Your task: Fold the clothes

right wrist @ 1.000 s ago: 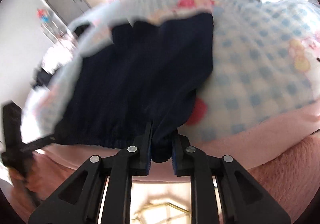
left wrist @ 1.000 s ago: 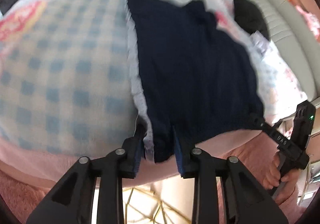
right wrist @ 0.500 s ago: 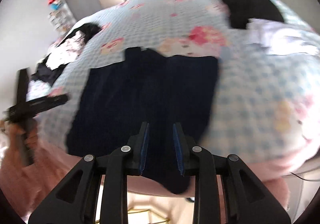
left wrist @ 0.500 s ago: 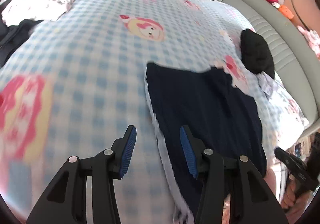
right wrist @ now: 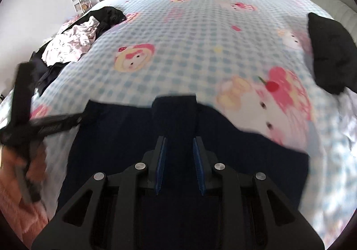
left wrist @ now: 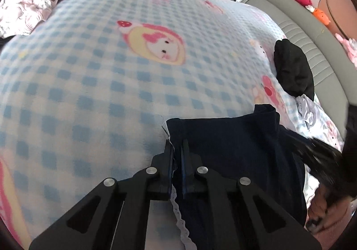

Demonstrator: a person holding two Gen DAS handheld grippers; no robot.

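A navy garment point(left wrist: 234, 151) with a white lace trim lies flat near the front edge of the blue checked bed cover point(left wrist: 100, 84). My left gripper point(left wrist: 177, 149) is shut on the garment's far left corner at the lace edge. In the right wrist view my right gripper point(right wrist: 179, 149) is open, just above the middle of the navy garment point(right wrist: 133, 138), near its far edge; whether it touches the cloth I cannot tell. The left gripper also shows blurred at the left of that view point(right wrist: 44, 127).
A pile of pink-white and black clothes point(right wrist: 73, 42) lies at the bed's far left. A folded black garment point(right wrist: 330, 53) and a white patterned piece point(left wrist: 310, 111) lie at the right, beside the grey headboard point(left wrist: 312, 33). Cupboards and a shelf stand beyond the bed.
Both grippers let go of the garment's near hem and moved forward over it. The left gripper then shut on the far left corner; the right gripper opened wider over the middle.
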